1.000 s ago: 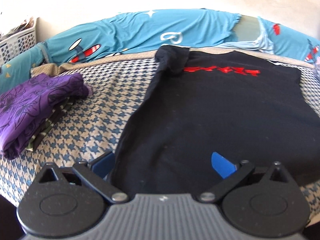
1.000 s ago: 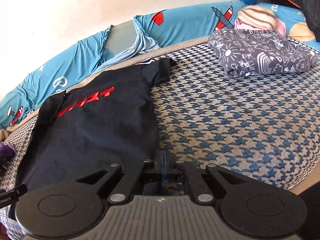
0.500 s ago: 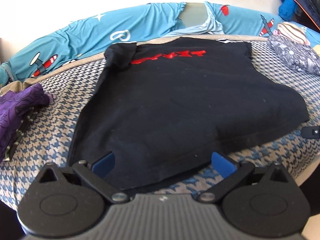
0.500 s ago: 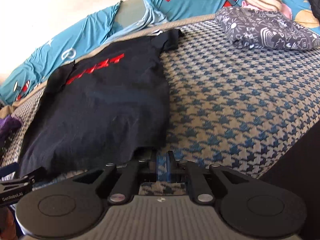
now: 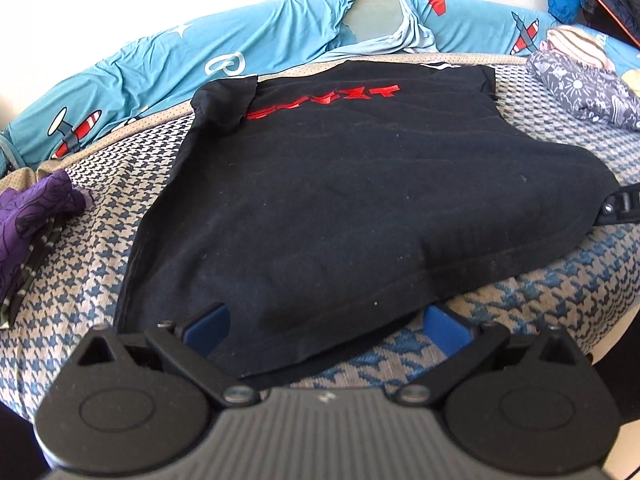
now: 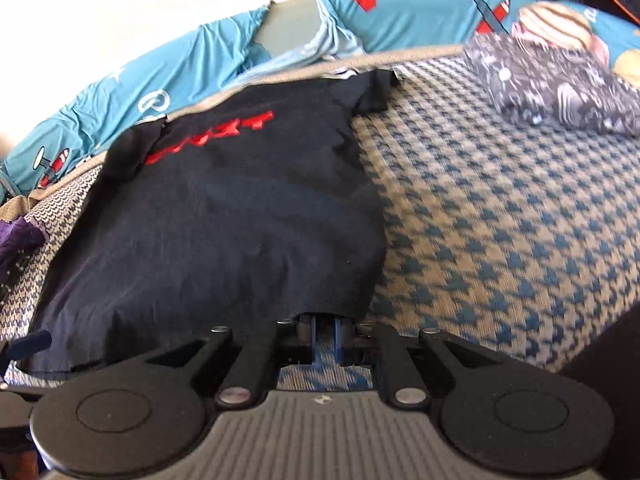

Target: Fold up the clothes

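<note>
Shirt [image 5: 360, 208] hem between spread left tongs [image 5: 326, 326]; right tongs [image 6: 325, 338] pinching hem corner

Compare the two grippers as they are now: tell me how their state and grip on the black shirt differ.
The left gripper is open, its blue fingers spread wide at the hem of the black shirt; the right gripper has its fingers nearly together. The left holds nothing; the right looks clamped on the hem's corner, though the contact is partly hidden. Both sit at the shirt's near edge on the houndstooth cover.
</note>
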### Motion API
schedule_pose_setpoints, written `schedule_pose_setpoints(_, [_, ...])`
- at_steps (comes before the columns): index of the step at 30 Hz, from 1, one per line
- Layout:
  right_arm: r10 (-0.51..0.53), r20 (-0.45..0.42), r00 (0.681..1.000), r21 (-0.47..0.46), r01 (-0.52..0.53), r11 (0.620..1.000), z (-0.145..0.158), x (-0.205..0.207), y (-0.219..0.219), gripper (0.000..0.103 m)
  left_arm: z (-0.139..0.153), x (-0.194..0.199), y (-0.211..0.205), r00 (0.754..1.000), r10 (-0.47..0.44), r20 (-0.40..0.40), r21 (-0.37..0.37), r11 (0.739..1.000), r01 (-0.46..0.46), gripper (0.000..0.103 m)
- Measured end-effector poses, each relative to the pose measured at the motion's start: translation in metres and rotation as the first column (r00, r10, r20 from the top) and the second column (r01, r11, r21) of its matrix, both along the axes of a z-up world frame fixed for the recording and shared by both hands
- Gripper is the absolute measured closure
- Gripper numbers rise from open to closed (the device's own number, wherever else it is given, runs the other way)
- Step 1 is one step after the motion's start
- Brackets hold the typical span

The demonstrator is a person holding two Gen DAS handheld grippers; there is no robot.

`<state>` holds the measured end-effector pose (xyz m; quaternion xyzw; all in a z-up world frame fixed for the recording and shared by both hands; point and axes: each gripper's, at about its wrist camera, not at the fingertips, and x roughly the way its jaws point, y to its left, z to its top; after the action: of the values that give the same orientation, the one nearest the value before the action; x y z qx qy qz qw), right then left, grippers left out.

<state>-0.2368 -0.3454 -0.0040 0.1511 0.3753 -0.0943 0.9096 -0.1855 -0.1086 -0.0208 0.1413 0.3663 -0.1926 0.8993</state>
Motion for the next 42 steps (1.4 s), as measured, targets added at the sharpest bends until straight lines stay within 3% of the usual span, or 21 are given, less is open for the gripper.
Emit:
schedule_pose_setpoints(10, [0.066,0.120,0.991,0.014,-0.068,0.998,0.025,0.035,-0.006,0.094,0.009,0.019,0.011,0.999,0.052,-0.006,-0.083,0.995,-0.052,0.000])
schedule_pose_setpoints(17, [0.138,0.099,0.986,0.028,-0.141,0.990,0.027,0.088,-0.010,0.093,0.019,0.050,0.021,0.989,0.145,-0.015,-0.138,0.980,-0.146,0.000])
schedule_pose_setpoints(23, [0.087,0.061,0.994,0.109,-0.093,0.990,0.011,0.122,-0.022,0.090,0.006,0.074,0.026,0.973,0.229,-0.039,-0.119,0.965,-0.232,0.000])
schedule_pose_setpoints(27, [0.078,0.057,0.995,0.145,-0.086,0.986,0.009,0.120,-0.026,0.085,-0.004,0.084,0.028,0.962,0.270,-0.051,-0.102,0.956,-0.274,0.000])
schedule_pose_setpoints(31, [0.108,0.120,0.987,0.098,-0.121,0.988,0.022,0.099,-0.023,0.070,-0.005,0.082,0.030,0.962,0.269,-0.049,-0.100,0.957,-0.272,0.000])
schedule_pose_setpoints(37, [0.131,0.201,0.971,0.016,-0.137,0.990,0.040,0.063,-0.019,0.063,-0.005,0.082,0.029,0.961,0.273,-0.049,-0.101,0.956,-0.277,0.000])
schedule_pose_setpoints(42, [0.098,0.141,0.985,-0.008,-0.098,0.995,0.033,0.039,-0.014,0.061,-0.005,0.082,0.030,0.959,0.278,-0.053,-0.105,0.954,-0.282,0.000])
